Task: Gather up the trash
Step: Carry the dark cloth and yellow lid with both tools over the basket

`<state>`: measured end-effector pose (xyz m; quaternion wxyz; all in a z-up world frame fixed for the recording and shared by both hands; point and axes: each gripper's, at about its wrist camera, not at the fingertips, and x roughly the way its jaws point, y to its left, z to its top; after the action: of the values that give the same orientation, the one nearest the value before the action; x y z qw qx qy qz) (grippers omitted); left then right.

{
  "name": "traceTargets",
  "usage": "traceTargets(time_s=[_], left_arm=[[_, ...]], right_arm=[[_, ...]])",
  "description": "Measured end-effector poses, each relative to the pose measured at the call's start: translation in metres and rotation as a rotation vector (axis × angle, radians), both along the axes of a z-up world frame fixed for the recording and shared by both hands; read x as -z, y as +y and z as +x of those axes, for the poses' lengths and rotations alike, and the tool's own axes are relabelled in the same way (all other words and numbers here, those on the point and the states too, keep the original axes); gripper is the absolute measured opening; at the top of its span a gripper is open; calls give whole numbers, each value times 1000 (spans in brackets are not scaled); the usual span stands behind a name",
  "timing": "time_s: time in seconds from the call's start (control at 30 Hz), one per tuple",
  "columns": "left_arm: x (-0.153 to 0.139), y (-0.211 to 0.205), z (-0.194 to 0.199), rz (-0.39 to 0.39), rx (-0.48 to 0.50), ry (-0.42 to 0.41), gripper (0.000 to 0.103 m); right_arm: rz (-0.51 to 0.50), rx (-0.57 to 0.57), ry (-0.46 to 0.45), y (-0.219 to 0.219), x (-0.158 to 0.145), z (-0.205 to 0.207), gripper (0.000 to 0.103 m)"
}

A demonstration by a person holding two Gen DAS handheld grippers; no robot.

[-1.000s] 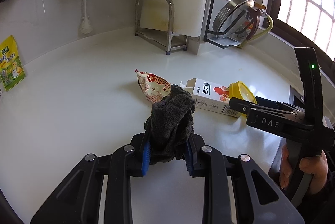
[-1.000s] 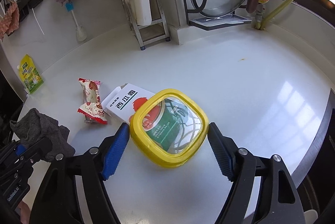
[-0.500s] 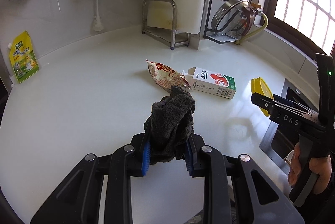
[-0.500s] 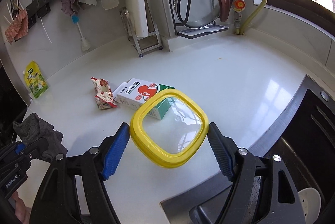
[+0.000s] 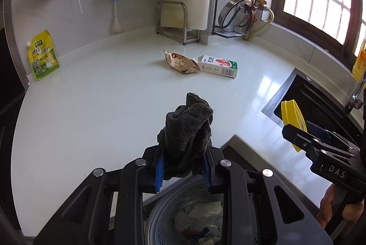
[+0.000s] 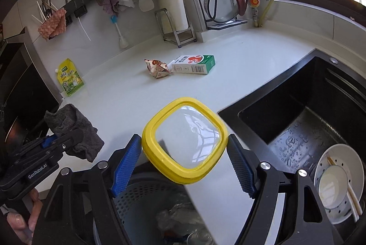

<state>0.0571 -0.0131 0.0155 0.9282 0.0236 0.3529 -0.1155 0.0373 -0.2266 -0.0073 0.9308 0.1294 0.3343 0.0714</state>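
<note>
We grip the dark rag (image 5: 188,130) upright in our left gripper (image 5: 183,170), the right gripper (image 6: 183,163) clamping the yellow lid (image 6: 184,139), tilted face-up, over the bin (image 6: 137,206)

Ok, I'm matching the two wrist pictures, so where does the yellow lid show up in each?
Left wrist: the yellow lid is at the right edge, edge-on, held by the right gripper.
Right wrist: the lid is at the centre, clamped between the blue pads.
Shared landmark: the carton lying on the counter.
</note>
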Motion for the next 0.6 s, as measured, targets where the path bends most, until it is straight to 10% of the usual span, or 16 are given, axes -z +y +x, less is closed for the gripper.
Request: traceTargets(time_s=[0.6], left_arm=[[58,14,-79,9,80,94,26]], right_arm=[[47,-46,89,47,58,-105,73]])
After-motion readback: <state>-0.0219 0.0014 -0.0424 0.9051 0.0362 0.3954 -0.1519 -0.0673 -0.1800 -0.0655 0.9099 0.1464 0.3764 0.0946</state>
